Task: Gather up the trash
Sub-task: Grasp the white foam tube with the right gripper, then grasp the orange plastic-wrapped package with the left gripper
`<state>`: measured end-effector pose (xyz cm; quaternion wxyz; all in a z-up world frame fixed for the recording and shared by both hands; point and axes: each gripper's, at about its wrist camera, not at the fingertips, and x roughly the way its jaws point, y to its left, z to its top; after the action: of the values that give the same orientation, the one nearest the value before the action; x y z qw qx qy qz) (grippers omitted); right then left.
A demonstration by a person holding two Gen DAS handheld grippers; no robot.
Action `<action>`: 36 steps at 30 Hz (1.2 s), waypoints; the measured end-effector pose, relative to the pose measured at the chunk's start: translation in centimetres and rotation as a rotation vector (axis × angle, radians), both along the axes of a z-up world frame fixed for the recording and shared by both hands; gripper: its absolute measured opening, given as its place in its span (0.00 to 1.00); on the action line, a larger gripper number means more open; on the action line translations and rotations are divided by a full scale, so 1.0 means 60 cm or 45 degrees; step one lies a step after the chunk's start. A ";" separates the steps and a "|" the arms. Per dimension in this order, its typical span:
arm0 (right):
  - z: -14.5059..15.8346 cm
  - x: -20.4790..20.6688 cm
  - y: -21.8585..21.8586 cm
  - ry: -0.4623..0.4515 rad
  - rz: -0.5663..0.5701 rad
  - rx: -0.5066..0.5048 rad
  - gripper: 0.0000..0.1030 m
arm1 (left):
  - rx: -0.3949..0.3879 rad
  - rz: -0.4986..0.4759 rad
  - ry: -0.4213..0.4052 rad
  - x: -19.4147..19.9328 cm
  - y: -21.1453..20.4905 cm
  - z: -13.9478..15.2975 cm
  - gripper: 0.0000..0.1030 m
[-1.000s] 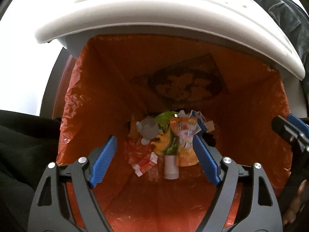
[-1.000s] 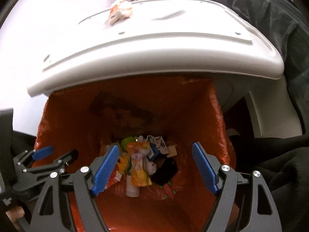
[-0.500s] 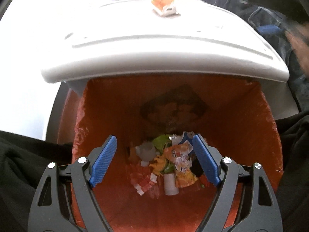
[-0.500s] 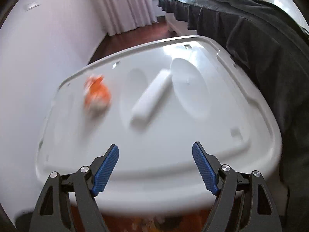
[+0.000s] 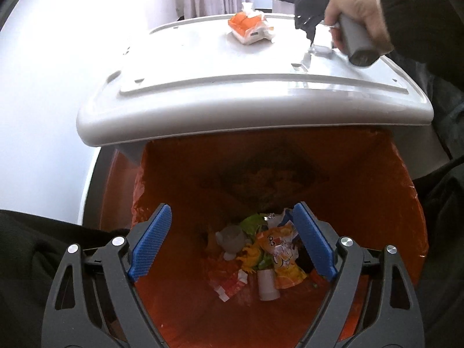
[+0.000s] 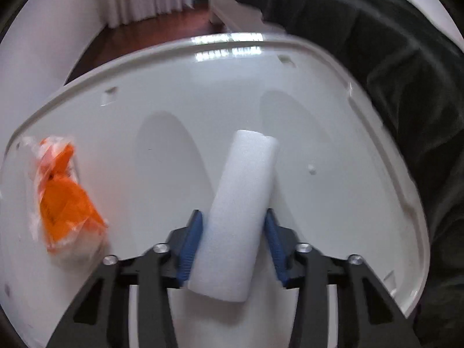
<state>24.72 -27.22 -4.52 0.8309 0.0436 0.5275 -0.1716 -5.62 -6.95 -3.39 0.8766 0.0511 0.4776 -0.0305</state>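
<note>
A white foam cylinder (image 6: 240, 214) lies on the white bin lid (image 6: 203, 110). My right gripper (image 6: 233, 226) is closed around its near end, both blue pads against its sides. An orange and clear plastic wrapper (image 6: 63, 203) lies on the lid to the left, also seen in the left wrist view (image 5: 249, 27). My left gripper (image 5: 232, 243) is open and empty above the bin's orange liner (image 5: 362, 203), with several wrappers and a white cup (image 5: 268, 284) at the bottom.
The lid (image 5: 246, 92) overhangs the far side of the bin opening. Dark fabric (image 6: 391, 58) lies along the right of the lid. A white wall (image 5: 43, 87) stands to the left. The person's hand (image 5: 356, 8) holds the right gripper over the lid.
My right gripper rose out of the bin, moved over the lid and closed on the foam cylinder. My left gripper pulled back a little from the bin and stayed open.
</note>
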 end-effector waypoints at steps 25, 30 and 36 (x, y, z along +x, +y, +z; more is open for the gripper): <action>0.168 -0.274 -0.077 -0.529 0.502 0.315 0.19 | 0.012 -0.034 -0.127 0.012 -0.017 0.039 0.81; 0.193 -0.279 -0.111 -0.609 0.494 0.439 0.19 | -0.046 0.000 -0.182 0.086 -0.023 0.097 0.81; 0.197 -0.274 -0.133 -0.590 0.419 0.489 0.20 | -0.183 0.061 -0.154 0.256 -0.042 0.138 0.81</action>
<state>8.26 -35.21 7.30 0.9219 0.1513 0.3473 0.0818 9.74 -9.48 4.87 0.9058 -0.0216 0.4213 -0.0404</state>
